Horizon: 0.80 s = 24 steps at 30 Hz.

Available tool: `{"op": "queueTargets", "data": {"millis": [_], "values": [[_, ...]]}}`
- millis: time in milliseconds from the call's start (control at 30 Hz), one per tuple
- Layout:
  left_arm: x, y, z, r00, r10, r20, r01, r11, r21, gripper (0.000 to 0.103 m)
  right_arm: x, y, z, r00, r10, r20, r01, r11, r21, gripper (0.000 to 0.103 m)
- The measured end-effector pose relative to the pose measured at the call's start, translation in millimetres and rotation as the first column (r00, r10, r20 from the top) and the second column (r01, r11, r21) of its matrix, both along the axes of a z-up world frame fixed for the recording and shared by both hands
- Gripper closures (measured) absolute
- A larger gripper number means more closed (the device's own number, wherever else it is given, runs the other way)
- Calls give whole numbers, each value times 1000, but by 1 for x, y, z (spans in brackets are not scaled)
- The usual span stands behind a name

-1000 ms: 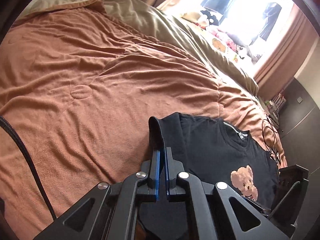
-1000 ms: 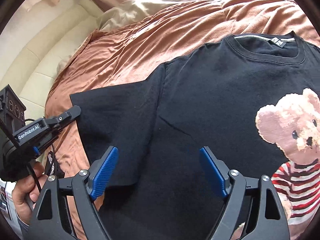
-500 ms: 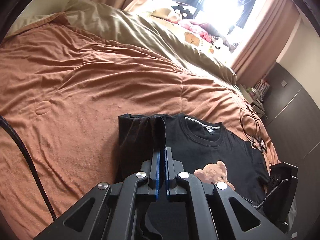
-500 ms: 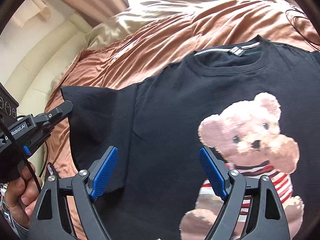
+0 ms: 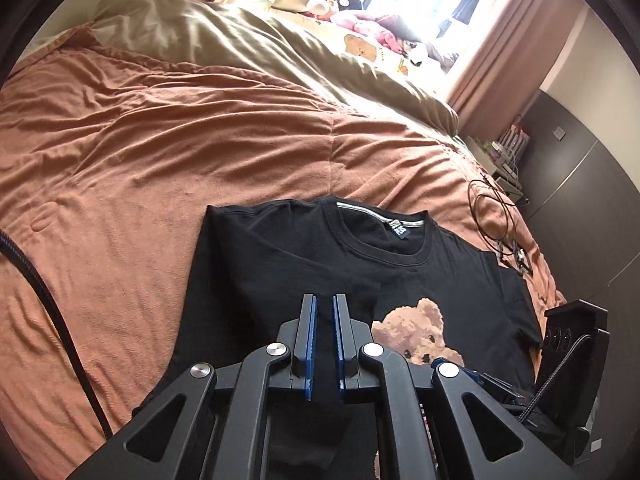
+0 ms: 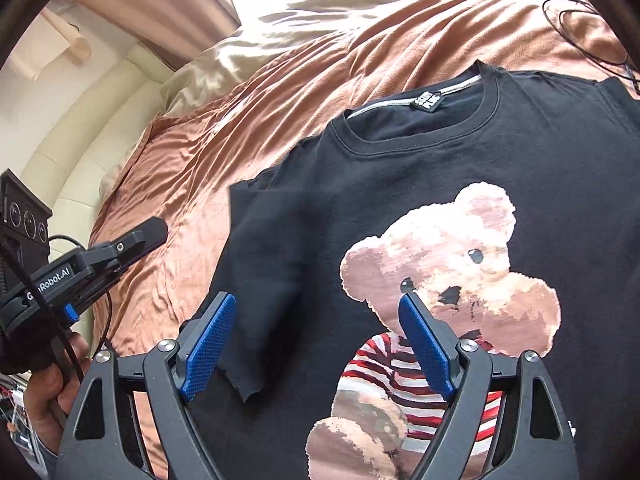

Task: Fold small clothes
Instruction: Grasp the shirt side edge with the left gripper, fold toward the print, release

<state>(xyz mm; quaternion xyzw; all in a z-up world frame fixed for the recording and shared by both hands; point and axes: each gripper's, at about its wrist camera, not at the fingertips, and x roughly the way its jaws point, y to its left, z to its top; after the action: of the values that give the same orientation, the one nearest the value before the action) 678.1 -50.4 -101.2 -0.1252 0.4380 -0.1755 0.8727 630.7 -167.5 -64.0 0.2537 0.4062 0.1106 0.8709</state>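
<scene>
A black T-shirt (image 5: 360, 272) with a teddy-bear print (image 6: 452, 276) lies flat on the brown blanket, collar away from me. Its left sleeve (image 6: 264, 280) is folded inward and lies on the shirt's body. My left gripper (image 5: 324, 300) hovers over that folded part, its jaws opening with a narrow gap and no cloth between the pads. In the right wrist view, the left gripper (image 6: 154, 230) is seen beside the shirt, apart from it. My right gripper (image 6: 316, 344) stands wide open above the sleeve's hem and the bear, holding nothing.
The brown blanket (image 5: 160, 152) covers most of the bed, with a beige duvet (image 5: 280, 52) bunched at the far side. Black cables (image 5: 496, 216) lie near the bed's right edge. A cream headboard (image 6: 80, 152) is at the left, and dark cabinets (image 5: 580, 208) stand at the right.
The left gripper carried the pinched sleeve rightward over the shirt and let it go; the sleeve now lies folded on the body. The right gripper shifted toward the bear print, still open.
</scene>
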Motion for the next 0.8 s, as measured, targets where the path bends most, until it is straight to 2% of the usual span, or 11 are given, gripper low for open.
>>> {"op": "queueTargets", "data": {"millis": [233,400,567,733,800], "values": [[0,49,-25,991,112,-78,-109,993,37,95,24,8,-6,1000,26,-2,-26,999,23,23],[-3,74,-45,980,150,-129,-141,987,79,95,51,13,-19,999,23,-47,-23,1000,18,41],[-8,86,-66,971,156,-179,-138,984,109,95,73,11,-30,996,-4,-90,5,1000,16,51],[-11,89,-84,965,146,-217,-119,984,131,95,90,10,-32,996,-29,-88,29,1000,2,59],[-13,89,-89,963,144,-227,-115,984,133,95,94,9,-34,995,-43,-90,43,999,0,69]]}}
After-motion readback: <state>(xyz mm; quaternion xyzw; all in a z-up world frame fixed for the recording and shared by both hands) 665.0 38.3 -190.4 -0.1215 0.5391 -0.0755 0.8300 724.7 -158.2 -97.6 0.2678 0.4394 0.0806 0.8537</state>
